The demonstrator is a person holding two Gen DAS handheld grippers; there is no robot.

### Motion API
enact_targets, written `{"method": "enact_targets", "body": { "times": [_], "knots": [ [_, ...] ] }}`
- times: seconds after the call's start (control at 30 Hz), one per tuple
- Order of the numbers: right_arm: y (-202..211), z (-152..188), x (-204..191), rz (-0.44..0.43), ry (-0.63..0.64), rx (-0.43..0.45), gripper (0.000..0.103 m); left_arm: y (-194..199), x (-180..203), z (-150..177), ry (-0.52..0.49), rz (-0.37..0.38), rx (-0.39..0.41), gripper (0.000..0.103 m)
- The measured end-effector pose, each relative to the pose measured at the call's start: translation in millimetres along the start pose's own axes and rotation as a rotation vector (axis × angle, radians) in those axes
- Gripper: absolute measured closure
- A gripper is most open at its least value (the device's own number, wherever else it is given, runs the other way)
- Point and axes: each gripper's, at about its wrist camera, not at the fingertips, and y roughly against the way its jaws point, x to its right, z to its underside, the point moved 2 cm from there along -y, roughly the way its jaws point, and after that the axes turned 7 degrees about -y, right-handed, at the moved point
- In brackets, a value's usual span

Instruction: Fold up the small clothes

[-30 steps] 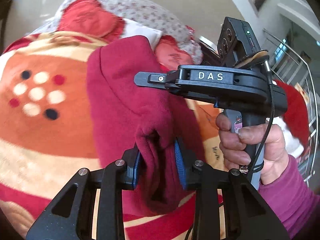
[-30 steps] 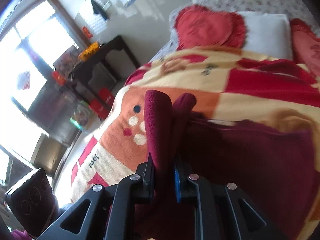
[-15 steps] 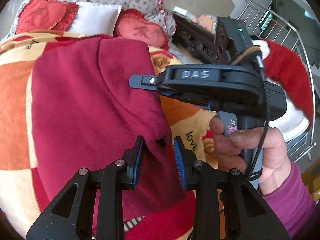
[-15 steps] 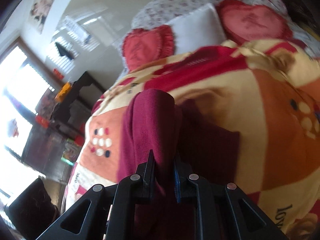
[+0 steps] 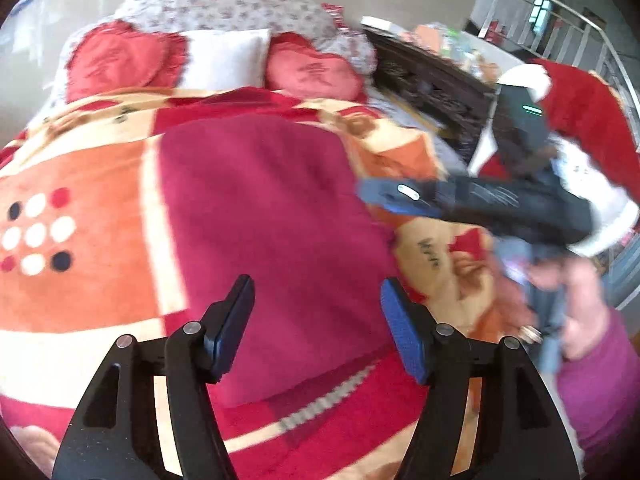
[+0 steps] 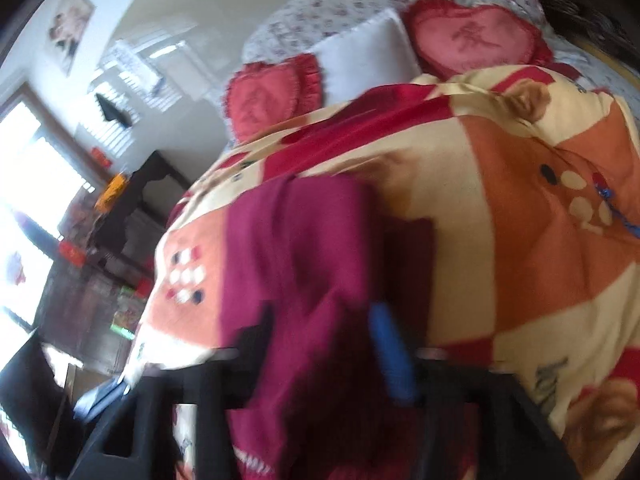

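Observation:
A dark red fleece garment [image 5: 264, 216] lies flat and folded on the patterned blanket [image 5: 80, 184]. My left gripper [image 5: 316, 320] is open and empty just above the garment's near edge. My right gripper [image 5: 404, 196] shows blurred at the garment's right edge in the left wrist view. In the right wrist view the right gripper [image 6: 320, 340] has its jaws apart with the garment [image 6: 296, 264] loose between them; the view is blurred by motion.
Two red heart cushions [image 5: 120, 60] and a white pillow [image 5: 224, 58] lie at the head of the bed. A dark carved table [image 5: 432, 80] and a red-and-white plush [image 5: 580, 112] stand to the right. A dark cabinet [image 6: 120, 216] stands by the window.
Both grippers have opened and let go of the garment, which now lies flat on the blanket. The right gripper is moving away to the right.

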Motion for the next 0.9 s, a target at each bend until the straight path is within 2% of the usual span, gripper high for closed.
{"method": "enact_targets", "body": {
  "times": [0.07, 0.1, 0.13, 0.2, 0.3, 0.43, 0.47, 0.5, 0.53, 0.57, 0.63, 0.7, 0.8, 0.9],
  "knots": [
    [-6, 13, -11, 0.019, 0.044, -0.033, 0.043, -10, -12, 6, 0.043, -0.032, -0.034, 0.037],
    [-11, 20, -16, 0.072, 0.082, -0.049, 0.067, -15, -16, 10, 0.058, -0.042, -0.045, 0.037],
    [-14, 25, -18, 0.143, 0.126, -0.035, 0.082, -20, -19, 12, 0.069, -0.054, -0.055, 0.037],
    [-15, 31, -9, 0.198, 0.131, -0.002, 0.086, -30, -23, 20, 0.081, -0.084, -0.081, 0.037],
    [-27, 38, 20, 0.25, 0.078, -0.023, 0.086, -43, -29, 28, 0.111, -0.102, -0.111, 0.037],
    [-15, 39, 21, 0.181, 0.044, -0.007, 0.086, -43, -32, 28, 0.108, -0.121, -0.099, 0.037],
    [-9, 35, 15, 0.173, 0.052, 0.009, 0.082, -42, -32, 26, 0.106, -0.132, -0.091, 0.037],
    [-1, 31, 8, 0.177, 0.065, 0.043, 0.072, -42, -33, 23, 0.107, -0.14, -0.083, 0.037],
    [6, 26, 0, 0.179, 0.083, 0.083, 0.057, -43, -34, 21, 0.11, -0.144, -0.079, 0.037],
    [10, 22, -6, 0.174, 0.095, 0.11, 0.052, -45, -36, 18, 0.114, -0.152, -0.076, 0.037],
    [12, 12, -20, 0.14, 0.12, 0.142, 0.051, -49, -40, 15, 0.121, -0.162, -0.077, 0.037],
    [-2, 2, -34, 0.128, 0.15, 0.122, 0.051, -53, -43, 10, 0.124, -0.182, -0.081, 0.037],
    [-30, -8, -46, 0.155, 0.213, 0.106, 0.057, -59, -47, 5, 0.128, -0.187, -0.086, 0.037],
    [-61, -22, -40, 0.175, 0.221, 0.08, 0.06, -65, -51, 3, 0.13, -0.188, -0.092, 0.037]
  ]
}}
